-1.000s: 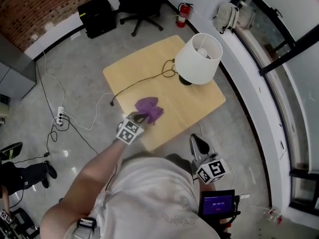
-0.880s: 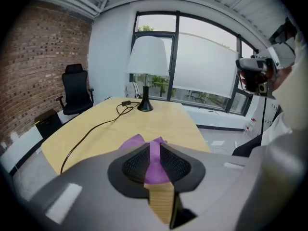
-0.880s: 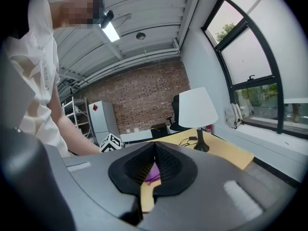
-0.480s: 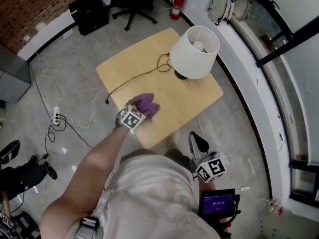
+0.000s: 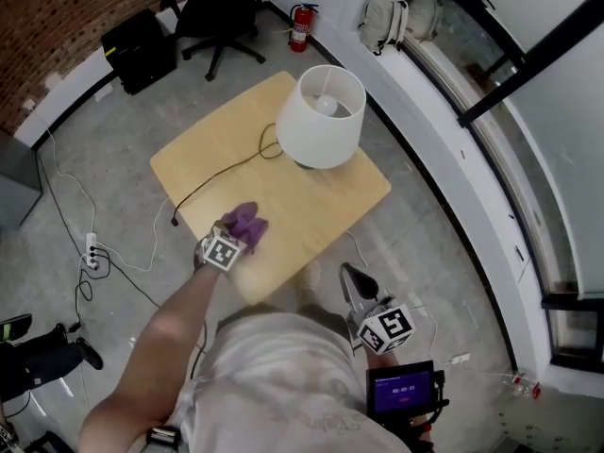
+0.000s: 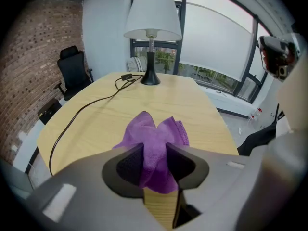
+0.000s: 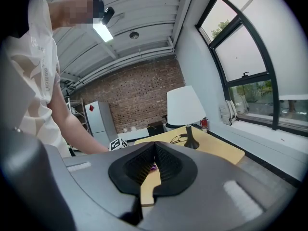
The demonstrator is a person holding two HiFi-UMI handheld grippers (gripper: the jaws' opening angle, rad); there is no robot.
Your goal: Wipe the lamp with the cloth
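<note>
**Purple cloth pinched on the table, lamp standing apart**

Grey concrete floor surrounds a light wooden table [image 5: 311, 206] in a room with a brick wall [image 5: 57, 17] at the far left and curved windows [image 5: 528, 159] along the right. Near the wall a black office chair [image 5: 219, 8] stands, with a red fire extinguisher [image 5: 300, 28] just right of it.

On the table's left part a black power cord [image 5: 222, 173] trails off the edge. Close to the near-left edge lies the purple cloth [image 5: 245, 223], bunched up on the wood. The left gripper [image 6: 155, 155] points steeply down at it. Its jaws have just been closing, and a fold of the cloth fills the gap between them, squeezed by both pads.

Further right, toward the far corner, the lamp [image 5: 321, 116] stands upright on its dark base under a white shade, well apart from the cloth.

At the right, off the table and near the person's body, the right gripper [image 7: 154, 150] is held roughly level. Its jaws are pressed together with nothing between them.
</note>
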